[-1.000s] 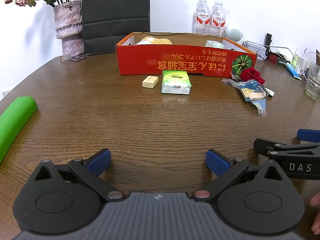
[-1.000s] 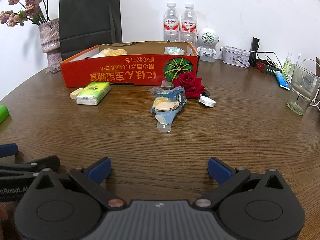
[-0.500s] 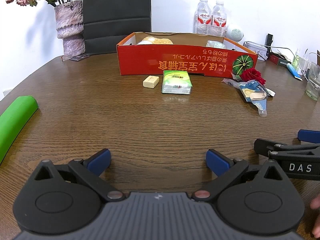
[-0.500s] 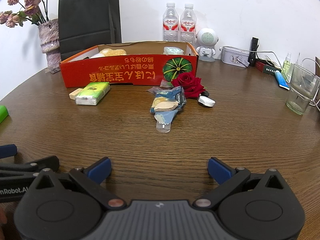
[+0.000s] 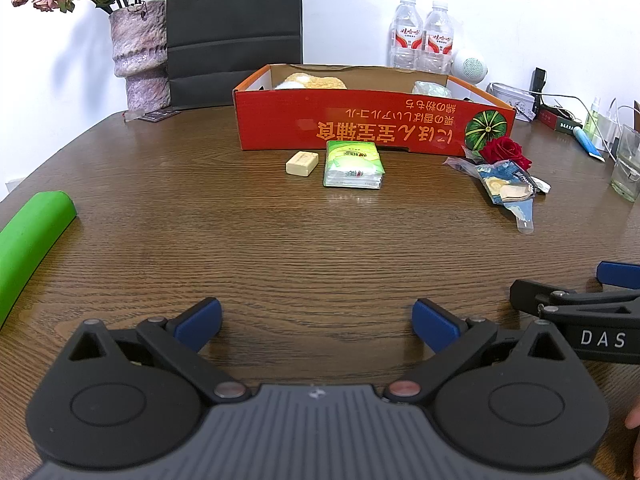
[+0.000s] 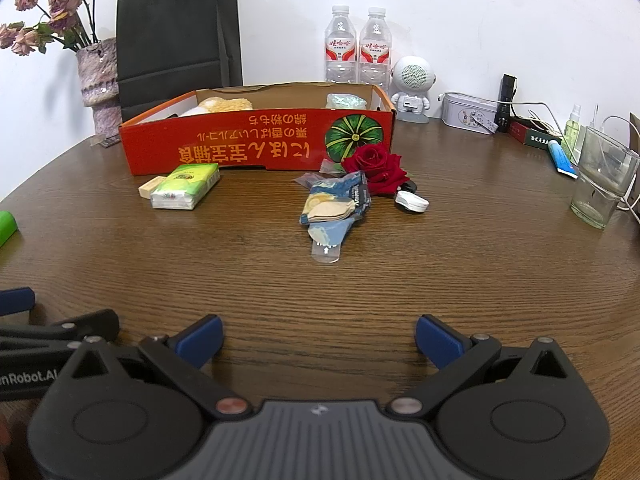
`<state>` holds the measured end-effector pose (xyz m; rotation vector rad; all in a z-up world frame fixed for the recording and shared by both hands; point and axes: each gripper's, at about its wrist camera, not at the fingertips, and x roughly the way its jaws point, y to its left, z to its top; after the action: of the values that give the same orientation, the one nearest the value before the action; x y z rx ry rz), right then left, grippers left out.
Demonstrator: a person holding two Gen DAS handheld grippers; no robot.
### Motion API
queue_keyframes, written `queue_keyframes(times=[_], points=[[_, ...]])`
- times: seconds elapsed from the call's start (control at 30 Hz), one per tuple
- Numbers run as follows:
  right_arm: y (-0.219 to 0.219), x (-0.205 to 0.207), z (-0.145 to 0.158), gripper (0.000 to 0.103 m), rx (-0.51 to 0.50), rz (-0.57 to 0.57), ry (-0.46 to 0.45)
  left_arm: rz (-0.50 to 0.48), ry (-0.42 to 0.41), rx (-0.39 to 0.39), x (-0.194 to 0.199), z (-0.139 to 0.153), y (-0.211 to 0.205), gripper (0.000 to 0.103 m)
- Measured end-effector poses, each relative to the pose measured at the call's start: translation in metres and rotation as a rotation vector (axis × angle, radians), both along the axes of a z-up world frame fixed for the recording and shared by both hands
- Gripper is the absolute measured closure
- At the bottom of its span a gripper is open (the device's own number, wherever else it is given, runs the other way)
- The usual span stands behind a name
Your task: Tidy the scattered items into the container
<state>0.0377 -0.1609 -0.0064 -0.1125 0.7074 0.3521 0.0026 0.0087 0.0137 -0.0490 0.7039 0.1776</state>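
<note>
A red cardboard box (image 5: 360,128) (image 6: 256,146) stands open at the far middle of the table, with a yellow item and a pale green packet inside. In front of it lie a beige block (image 5: 302,163) (image 6: 151,187), a green tissue pack (image 5: 352,164) (image 6: 186,186), a blue snack bag (image 5: 508,188) (image 6: 336,208), a red rose (image 5: 504,152) (image 6: 376,168) and a small white and black object (image 6: 412,202). My left gripper (image 5: 316,320) and right gripper (image 6: 318,334) are open and empty, low over the near table, far from the items.
A green roll (image 5: 28,236) lies at the left edge. A vase (image 5: 140,56), black bag (image 5: 234,32), two water bottles (image 6: 356,48), white speaker (image 6: 412,80), tin (image 6: 468,114) and glass (image 6: 600,188) stand around the back and right.
Both views have crept very slightly; the grippers stay open and nothing on the table has moved.
</note>
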Motion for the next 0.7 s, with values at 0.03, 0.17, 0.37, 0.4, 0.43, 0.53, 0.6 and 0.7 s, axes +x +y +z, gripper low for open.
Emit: queue_keyframes(times=[0.03, 0.17, 0.37, 0.4, 0.43, 0.53, 0.6, 0.7], points=[[0.000, 0.000, 0.000, 0.000, 0.000, 0.000, 0.000, 0.000, 0.000, 0.000, 0.000, 0.000, 0.000, 0.000], [0.000, 0.000, 0.000, 0.000, 0.000, 0.000, 0.000, 0.000, 0.000, 0.000, 0.000, 0.000, 0.000, 0.000], [0.000, -0.001, -0.002, 0.000, -0.002, -0.007, -0.001, 0.001, 0.001, 0.000, 0.000, 0.000, 0.000, 0.000], [0.000, -0.002, -0.002, 0.000, -0.002, -0.010, -0.002, 0.000, 0.001, 0.001, 0.000, 0.000, 0.000, 0.000], [0.000, -0.002, -0.002, 0.000, -0.003, -0.012, -0.002, -0.004, 0.000, 0.001, 0.000, 0.000, 0.000, 0.000], [0.000, -0.002, -0.002, 0.000, -0.003, -0.002, -0.002, -0.046, -0.005, -0.008, 0.002, 0.001, 0.003, 0.000], [0.000, 0.001, -0.001, 0.000, -0.007, 0.023, 0.008, -0.085, -0.019, 0.015, 0.006, 0.009, 0.005, 0.000], [-0.001, 0.017, 0.011, 0.007, 0.006, 0.103, 0.071, -0.123, -0.091, 0.064, 0.021, 0.033, 0.010, 0.000]])
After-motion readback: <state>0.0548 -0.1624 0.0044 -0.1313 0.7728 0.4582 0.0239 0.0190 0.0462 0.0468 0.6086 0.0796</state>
